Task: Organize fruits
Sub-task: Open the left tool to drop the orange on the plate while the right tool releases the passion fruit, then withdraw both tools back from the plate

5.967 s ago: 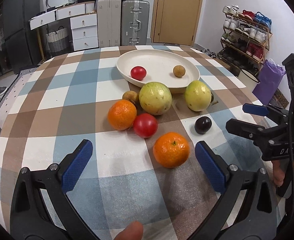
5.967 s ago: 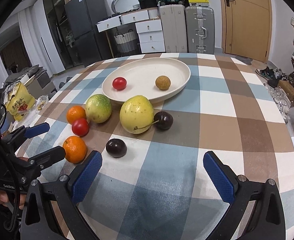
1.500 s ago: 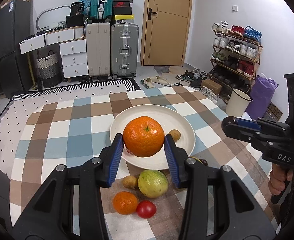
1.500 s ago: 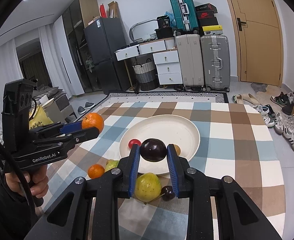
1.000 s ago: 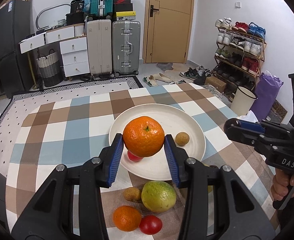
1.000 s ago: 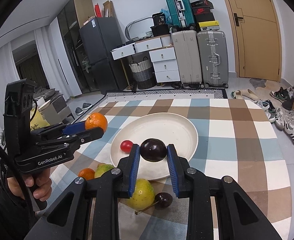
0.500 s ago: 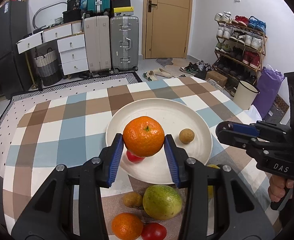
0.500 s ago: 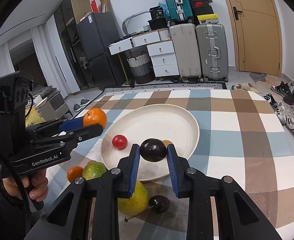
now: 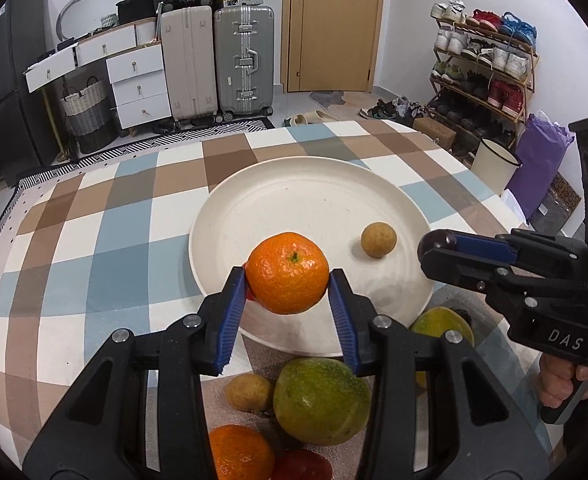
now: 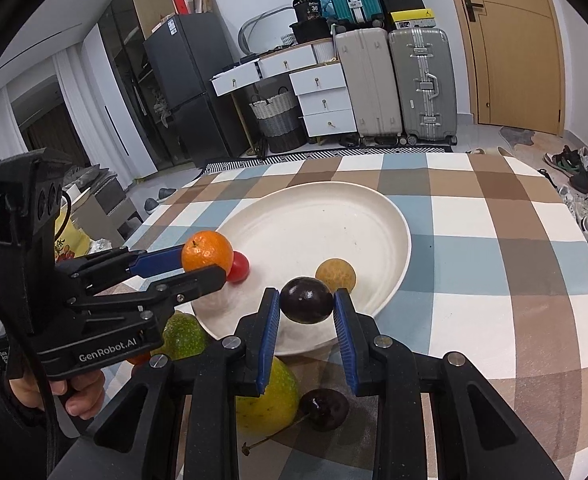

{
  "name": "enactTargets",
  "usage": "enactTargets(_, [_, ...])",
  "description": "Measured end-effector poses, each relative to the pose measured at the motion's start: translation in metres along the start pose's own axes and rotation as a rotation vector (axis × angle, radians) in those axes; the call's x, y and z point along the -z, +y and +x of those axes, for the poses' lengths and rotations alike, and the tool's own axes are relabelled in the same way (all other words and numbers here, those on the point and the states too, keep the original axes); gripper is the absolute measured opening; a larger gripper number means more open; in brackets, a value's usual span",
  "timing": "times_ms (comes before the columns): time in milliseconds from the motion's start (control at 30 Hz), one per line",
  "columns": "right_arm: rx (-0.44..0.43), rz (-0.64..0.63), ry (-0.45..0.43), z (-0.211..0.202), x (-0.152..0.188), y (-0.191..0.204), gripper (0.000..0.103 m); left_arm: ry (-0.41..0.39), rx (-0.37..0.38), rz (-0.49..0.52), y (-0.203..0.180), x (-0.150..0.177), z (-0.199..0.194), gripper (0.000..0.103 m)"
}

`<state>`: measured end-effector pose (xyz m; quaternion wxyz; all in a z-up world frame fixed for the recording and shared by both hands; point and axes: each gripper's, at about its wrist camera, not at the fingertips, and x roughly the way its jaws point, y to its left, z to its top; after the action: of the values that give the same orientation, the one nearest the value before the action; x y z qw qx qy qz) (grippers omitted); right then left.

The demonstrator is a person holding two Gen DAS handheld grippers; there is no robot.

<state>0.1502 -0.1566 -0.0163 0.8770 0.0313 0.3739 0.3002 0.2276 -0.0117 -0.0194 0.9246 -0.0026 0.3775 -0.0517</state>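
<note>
My left gripper (image 9: pixel 288 280) is shut on an orange mandarin (image 9: pixel 287 278) and holds it above the near left rim of the cream plate (image 9: pixel 313 200). My right gripper (image 10: pixel 305 306) is shut on a dark plum (image 10: pixel 305 306) above the plate's near edge (image 10: pixel 373 308). In the plate lie a small red fruit (image 10: pixel 238 266) and a tan round fruit (image 9: pixel 378 239). On the table in front of the plate are two green-yellow fruits (image 9: pixel 321 395), a second mandarin (image 9: pixel 240 454), a red fruit (image 9: pixel 301 465), a small brown fruit (image 9: pixel 249 392) and a dark cherry (image 10: pixel 324 408).
The plaid tablecloth (image 9: pixel 94 232) covers a rounded table. Suitcases (image 9: pixel 244 60), white drawers (image 9: pixel 138 80) and a wicker basket (image 9: pixel 82 116) stand beyond the far edge. A shoe rack (image 9: pixel 489 76), a white bin (image 9: pixel 493 166) and a purple bag (image 9: pixel 541 164) stand to the right.
Both grippers, each still holding its fruit, have come lower and closer to the plate.
</note>
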Motion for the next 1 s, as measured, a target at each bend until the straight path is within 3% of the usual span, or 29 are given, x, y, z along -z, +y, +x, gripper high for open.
enactTargets(400, [0.024,0.024,0.015,0.004,0.001,-0.008,0.028,0.0,-0.004,0.024,-0.01,0.0,0.001,0.04])
enactTargets(533, [0.033,0.046,-0.014,-0.004,0.002,-0.015,0.042,-0.002,0.0,0.013,-0.008,-0.001,-0.007,0.05])
enactTargets(600, [0.044,0.05,-0.033,-0.01,0.003,-0.018,0.045,-0.021,0.002,0.002,-0.007,-0.002,-0.015,0.071])
enactTargets(700, [0.054,0.045,-0.051,-0.02,0.005,-0.02,0.055,-0.071,-0.012,-0.003,-0.005,-0.002,-0.03,0.089])
enactTargets(767, [0.04,0.045,-0.067,-0.028,0.006,-0.021,0.09,-0.087,-0.022,-0.003,-0.004,-0.002,-0.041,0.098])
enactTargets(800, [0.034,0.052,-0.079,-0.033,0.006,-0.021,0.097,-0.099,-0.026,-0.005,-0.003,0.0,-0.049,0.102])
enactTargets(833, [0.039,0.06,-0.09,-0.038,0.007,-0.021,0.102,-0.112,-0.026,-0.008,-0.002,0.002,-0.055,0.102])
enactTargets(1000, [0.081,0.048,-0.082,-0.05,0.013,-0.015,0.103,-0.116,-0.055,-0.026,0.004,0.015,-0.082,0.102])
